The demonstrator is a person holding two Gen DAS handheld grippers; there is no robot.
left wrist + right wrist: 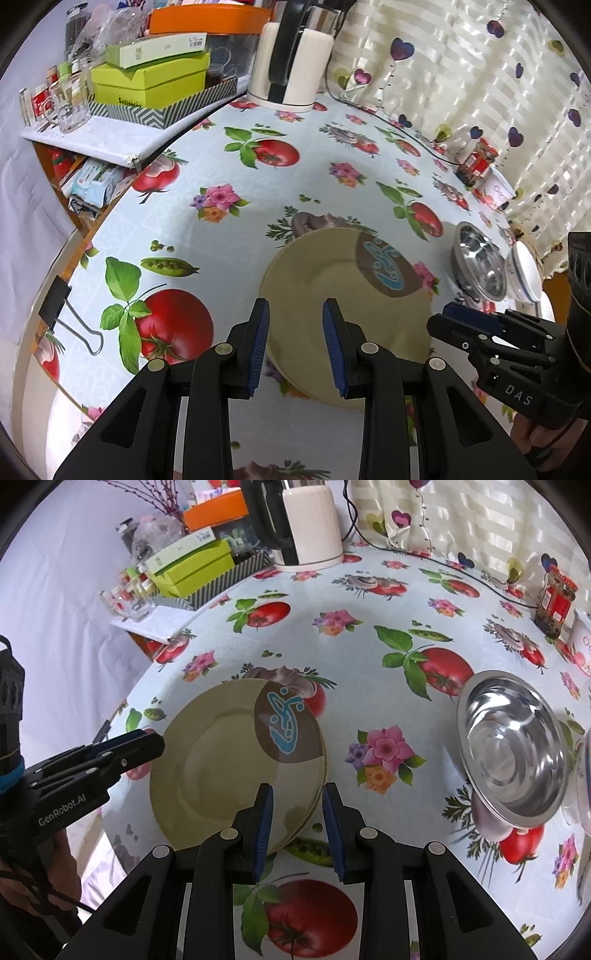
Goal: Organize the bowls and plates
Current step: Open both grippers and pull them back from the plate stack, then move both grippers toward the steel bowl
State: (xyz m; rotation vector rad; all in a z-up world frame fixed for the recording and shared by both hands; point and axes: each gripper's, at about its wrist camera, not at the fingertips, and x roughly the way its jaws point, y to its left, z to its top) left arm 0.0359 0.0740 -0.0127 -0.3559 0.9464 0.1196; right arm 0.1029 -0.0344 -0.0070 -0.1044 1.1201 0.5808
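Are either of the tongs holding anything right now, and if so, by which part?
Nothing is held. The left tongs and right tongs both hang open over the beige plates, pads not pressing on the rim.

Left wrist view: mounted just behind the left gripper (295, 347), angled steeply down along its fingers, close above the table (207, 173), beige plate (332, 295) straight ahead, right gripper (465, 321) off to its right. Right wrist view: same downward tilt behind the right gripper, plate ahead-left, steel bowl (513, 746) to its right, left gripper at far left. Shared: plate, bowl, kettle (288, 55), boxes (147, 77).
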